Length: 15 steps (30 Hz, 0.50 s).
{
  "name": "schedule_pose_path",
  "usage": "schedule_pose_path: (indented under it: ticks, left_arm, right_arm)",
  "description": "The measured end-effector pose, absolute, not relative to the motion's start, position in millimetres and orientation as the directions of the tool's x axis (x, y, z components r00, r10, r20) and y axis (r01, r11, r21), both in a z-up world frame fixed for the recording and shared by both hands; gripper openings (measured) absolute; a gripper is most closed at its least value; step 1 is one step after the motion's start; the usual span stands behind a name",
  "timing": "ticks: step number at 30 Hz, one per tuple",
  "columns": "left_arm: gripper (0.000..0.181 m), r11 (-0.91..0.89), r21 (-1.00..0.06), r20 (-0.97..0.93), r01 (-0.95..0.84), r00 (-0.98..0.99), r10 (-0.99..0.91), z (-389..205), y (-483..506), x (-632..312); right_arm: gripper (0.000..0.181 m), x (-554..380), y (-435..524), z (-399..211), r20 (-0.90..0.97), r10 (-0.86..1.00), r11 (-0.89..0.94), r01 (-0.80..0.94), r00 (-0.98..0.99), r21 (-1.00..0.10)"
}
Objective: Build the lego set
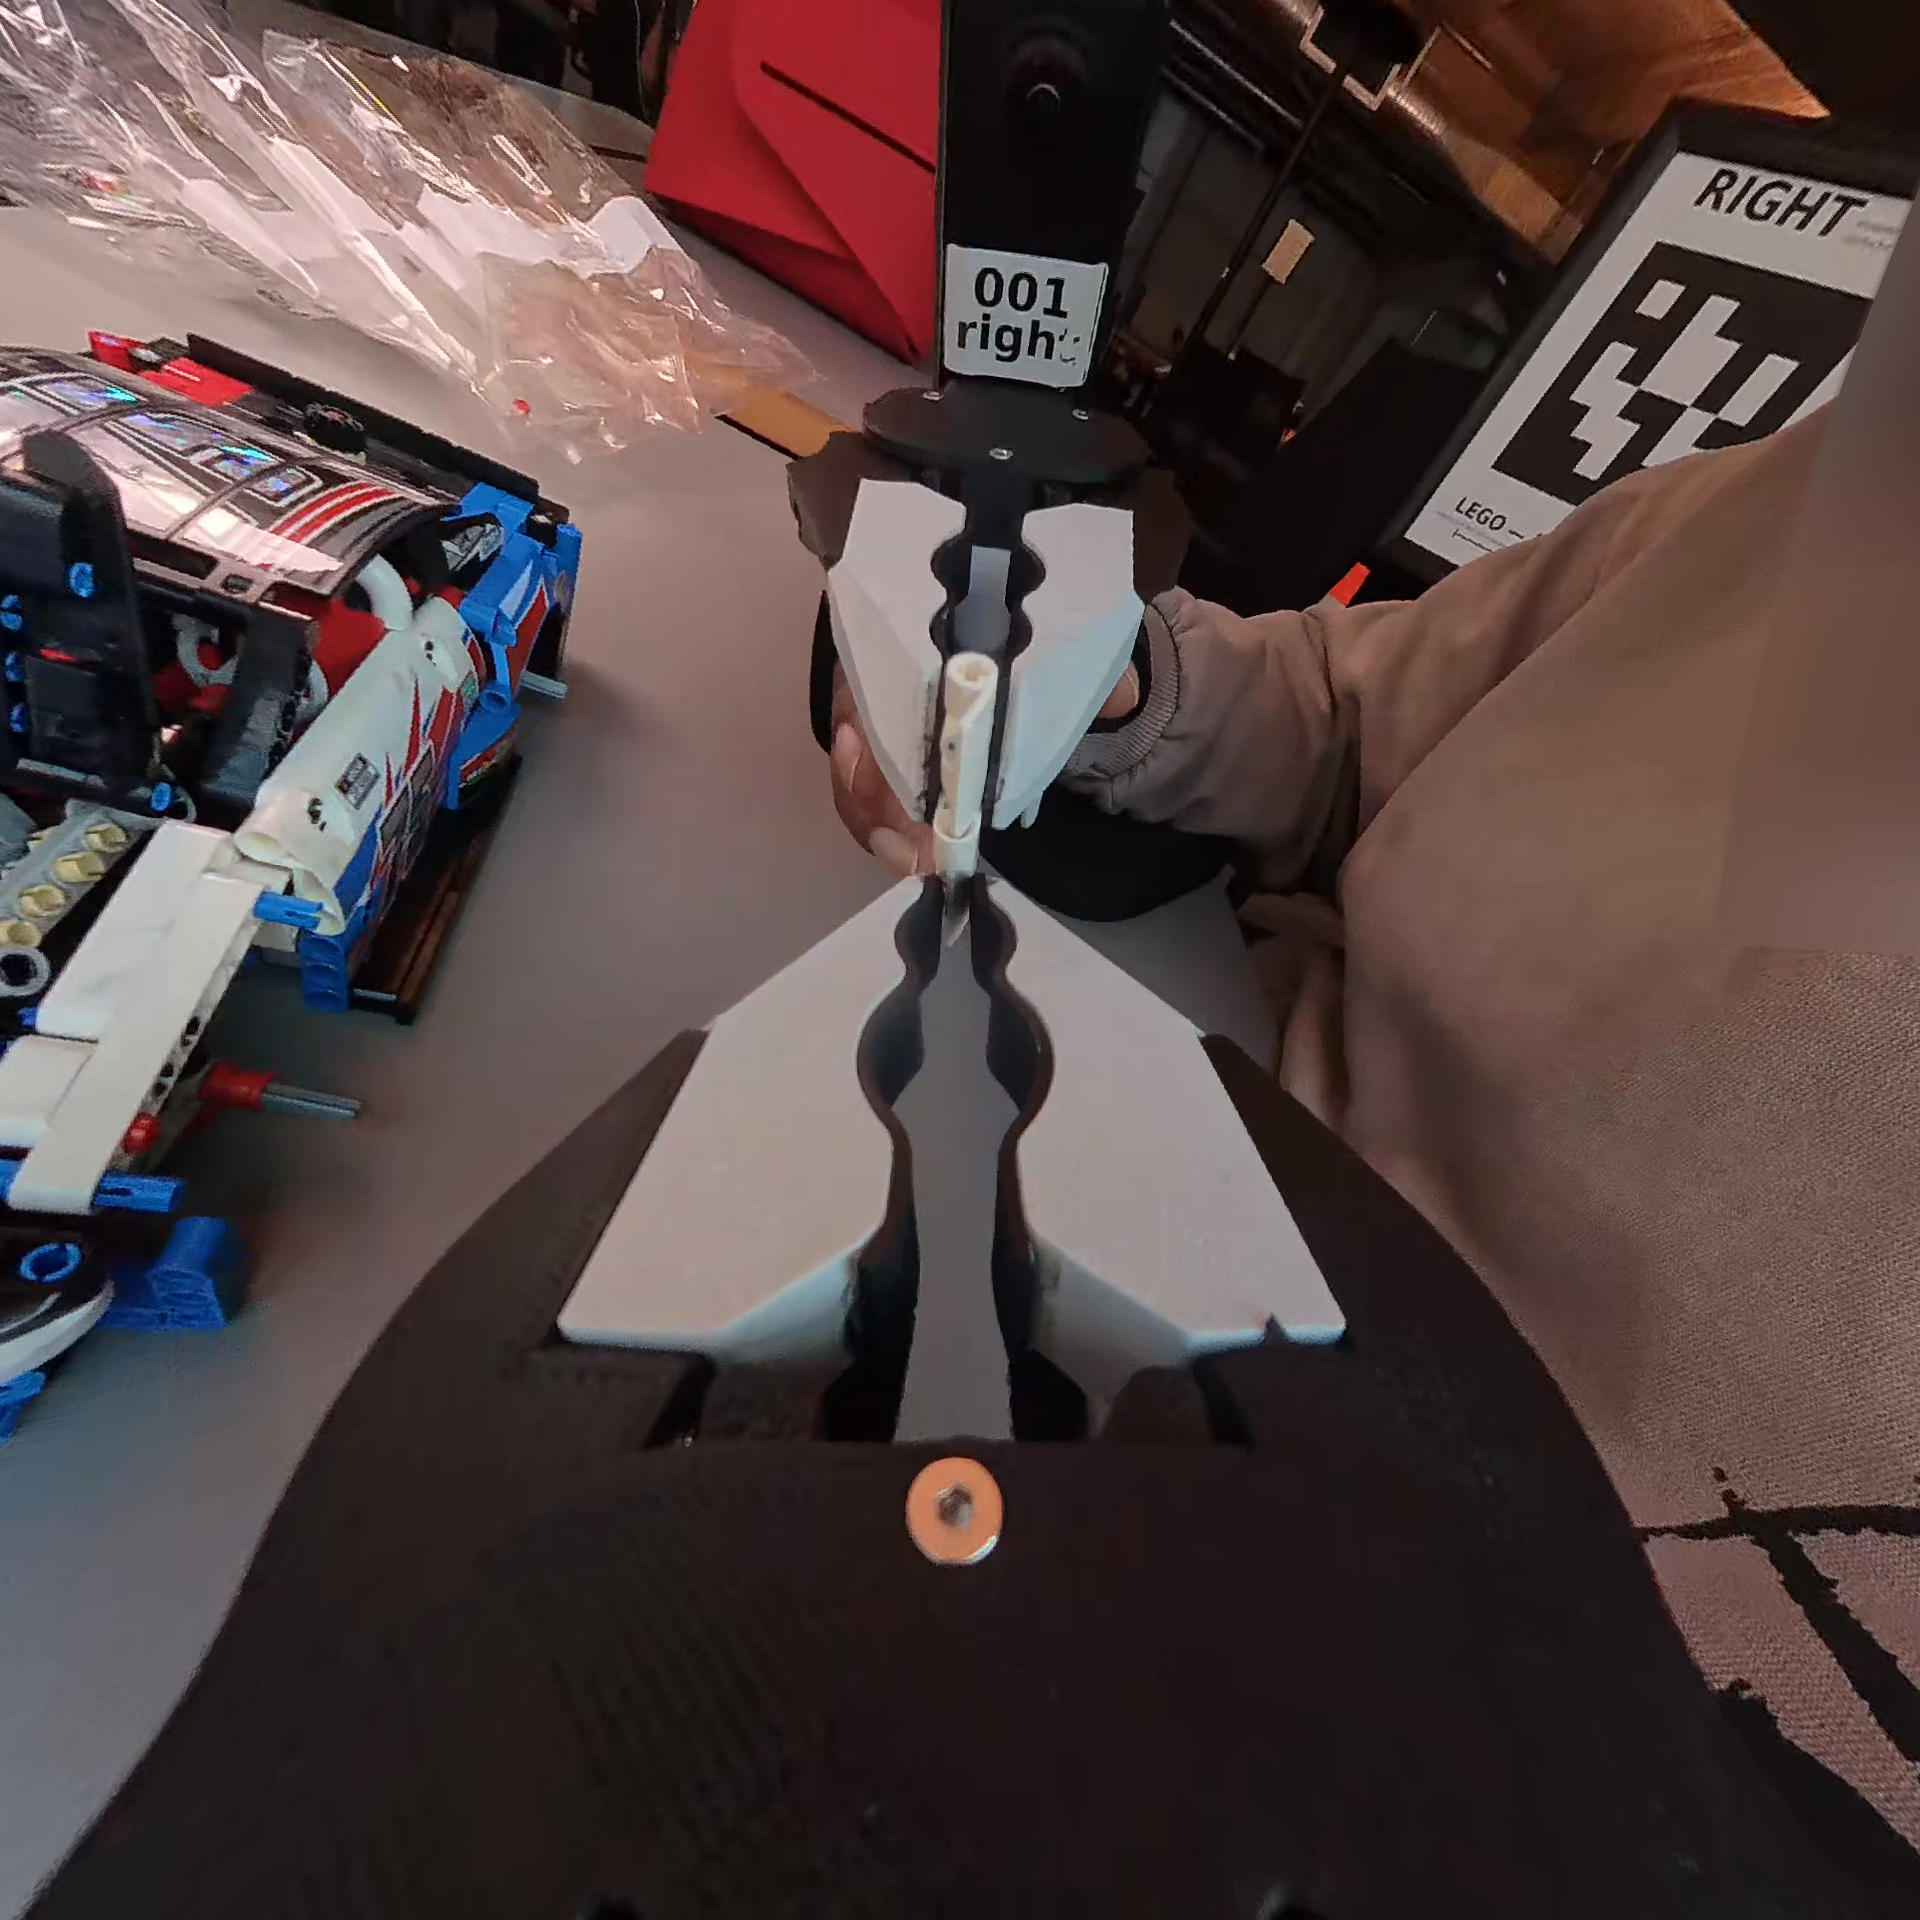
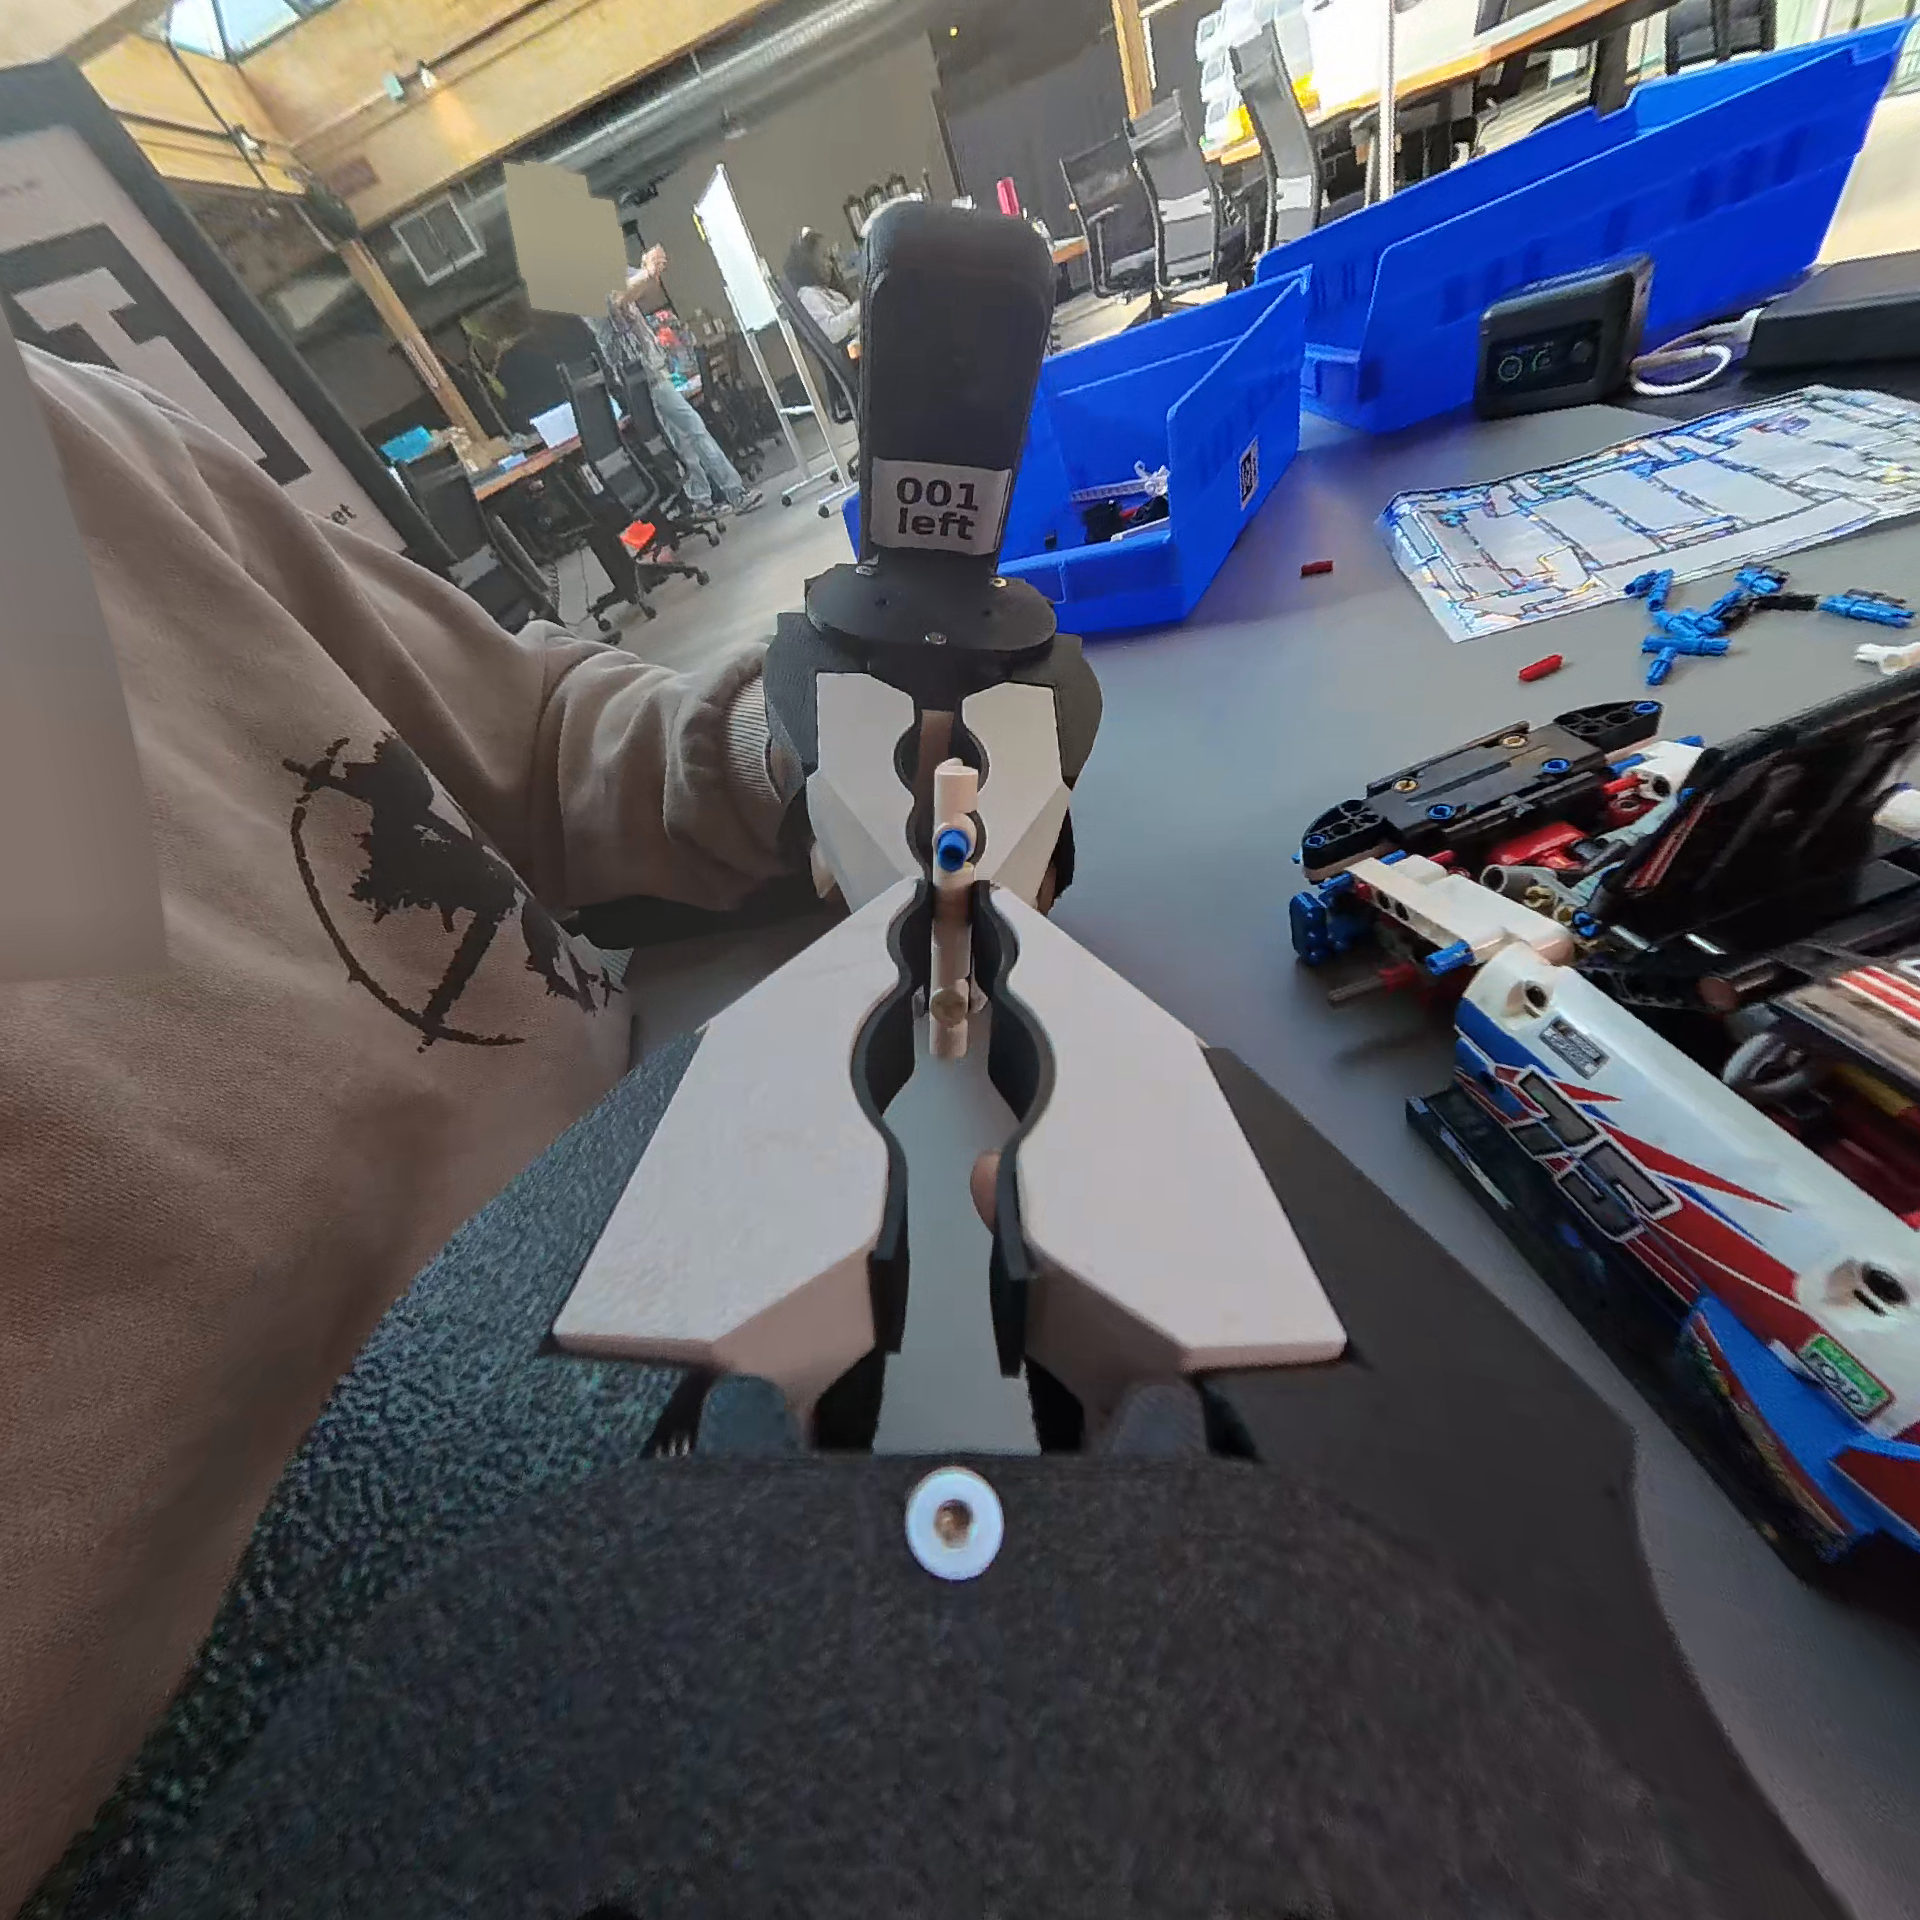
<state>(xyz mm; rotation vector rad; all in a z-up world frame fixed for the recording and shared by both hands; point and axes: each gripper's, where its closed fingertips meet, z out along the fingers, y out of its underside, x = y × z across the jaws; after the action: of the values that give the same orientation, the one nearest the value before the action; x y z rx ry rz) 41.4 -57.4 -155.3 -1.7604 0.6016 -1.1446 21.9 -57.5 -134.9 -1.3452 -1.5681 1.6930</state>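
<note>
A partly built blue, white and red lego car sits on the grey table; it also shows in the right wrist view. The two grippers face each other tip to tip above the table, beside the car. My right gripper is shut on a slim white beam with a blue pin stuck in it. The beam sticks out toward my left gripper, whose tips are closed at the beam's near end. What lies between those tips is too small to make out.
Clear plastic bags and a red box lie behind the car. Blue bins, a printed sheet, loose blue pins and a red pin are on the far table. My sleeve is close by. Less than 4 cm separates the two grippers' tips.
</note>
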Motion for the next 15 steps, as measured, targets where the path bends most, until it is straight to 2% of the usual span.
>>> schedule_pose_path:
  ticks: [4,7,11,15]
  left_arm:
    - [0.003,-0.439,-0.892,0.434,0.108,0.476,-0.765,-151,-51,29]
    - [0.002,-0.436,-0.891,0.436,0.128,0.508,-0.743,-151,-46,18]
    - [0.003,-0.441,-0.889,0.437,0.125,0.521,-0.733,-153,-46,16]
    - [0.003,-0.458,-0.881,0.447,0.119,0.527,-0.723,-158,-45,17]
  right_arm:
    - [0.017,29,-49,-125,-0.275,0.872,-0.189,0.239,-0.404,-0.952]
    - [0.015,48,-69,-138,-0.185,0.842,-0.017,0.319,-0.506,-0.948]
    - [0.015,81,-120,-177,-0.176,0.729,0.199,0.451,-0.661,-0.870]
    - [0.015,106,-147,-209,-0.185,0.725,0.323,0.564,-0.664,-0.760]
